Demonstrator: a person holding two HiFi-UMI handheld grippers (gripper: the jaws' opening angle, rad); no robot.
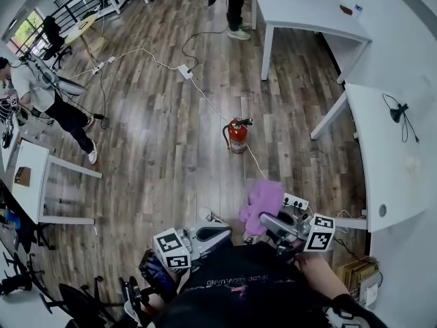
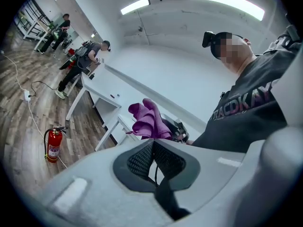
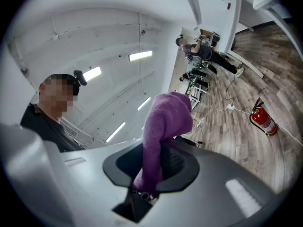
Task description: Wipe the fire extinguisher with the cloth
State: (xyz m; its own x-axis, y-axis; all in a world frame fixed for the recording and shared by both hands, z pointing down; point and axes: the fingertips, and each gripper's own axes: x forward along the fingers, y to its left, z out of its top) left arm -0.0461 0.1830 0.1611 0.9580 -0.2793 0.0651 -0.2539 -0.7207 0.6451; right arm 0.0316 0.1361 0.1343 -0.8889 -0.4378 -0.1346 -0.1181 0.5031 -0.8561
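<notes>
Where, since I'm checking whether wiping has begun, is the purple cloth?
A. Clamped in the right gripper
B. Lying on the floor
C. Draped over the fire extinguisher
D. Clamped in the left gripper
A: the right gripper view shows the cloth pinched between the jaws of the right gripper, well apart from the fire extinguisher.

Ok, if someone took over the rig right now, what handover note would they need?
Left gripper: shut, empty.
Right gripper: shut on the purple cloth, which sticks up out of the jaws.
Fire extinguisher: upright on the wooden floor ahead, apart from both grippers.
Done: cloth is in hand.
Left: bring the cloth to the extinguisher and wipe it; no contact yet.
</notes>
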